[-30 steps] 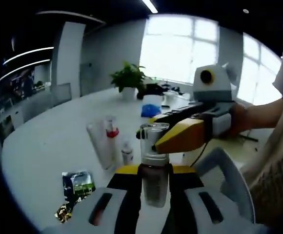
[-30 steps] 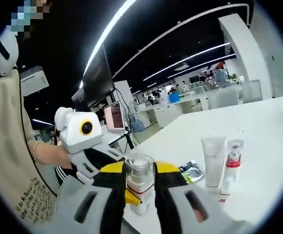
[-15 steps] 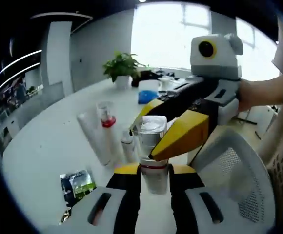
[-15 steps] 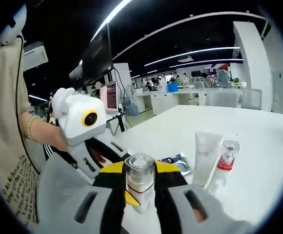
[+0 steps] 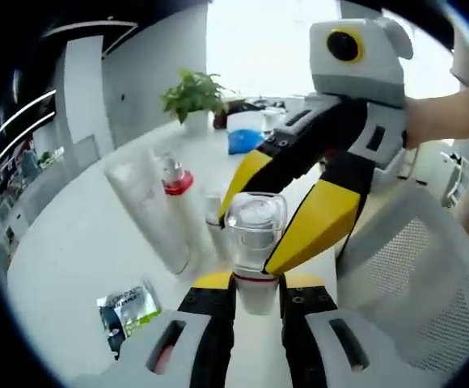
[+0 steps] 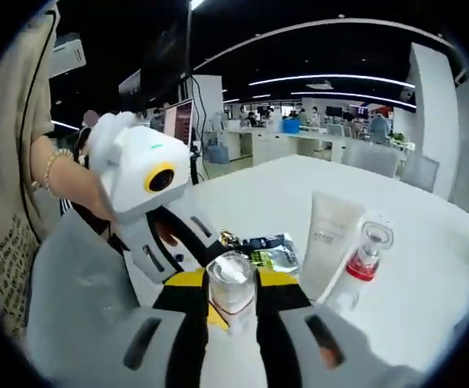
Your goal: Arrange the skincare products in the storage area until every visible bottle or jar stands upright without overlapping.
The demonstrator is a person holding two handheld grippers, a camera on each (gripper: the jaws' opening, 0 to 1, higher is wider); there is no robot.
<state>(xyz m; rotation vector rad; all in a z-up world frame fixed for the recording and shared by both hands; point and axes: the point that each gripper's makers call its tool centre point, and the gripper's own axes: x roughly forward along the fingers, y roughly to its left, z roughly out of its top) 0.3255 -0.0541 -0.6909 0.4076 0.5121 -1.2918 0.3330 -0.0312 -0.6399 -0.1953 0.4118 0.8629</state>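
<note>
A bottle with a clear cap and a red ring (image 5: 252, 242) is held above the white table between both grippers. My left gripper (image 5: 255, 289) is shut on its lower body. My right gripper (image 5: 260, 229) comes in from the upper right, its yellow jaws closed either side of the cap. In the right gripper view the same bottle (image 6: 232, 289) sits between the right gripper's (image 6: 232, 311) own jaws. On the table stand a white tube (image 5: 149, 214) (image 6: 328, 241), a pump bottle with a red collar (image 5: 178, 179) (image 6: 362, 263) and a small bottle (image 5: 213, 220).
A dark sachet packet (image 5: 128, 305) (image 6: 265, 247) lies on the white table (image 5: 73, 242). A potted plant (image 5: 190, 97) and a blue object (image 5: 242, 139) sit at the far end. A white mesh chair (image 5: 416, 267) is at the right. A person's forearm holds each gripper.
Both views have tilted down towards the table and the tube and pump bottle look nearer. The bottle stays gripped by both grippers throughout.
</note>
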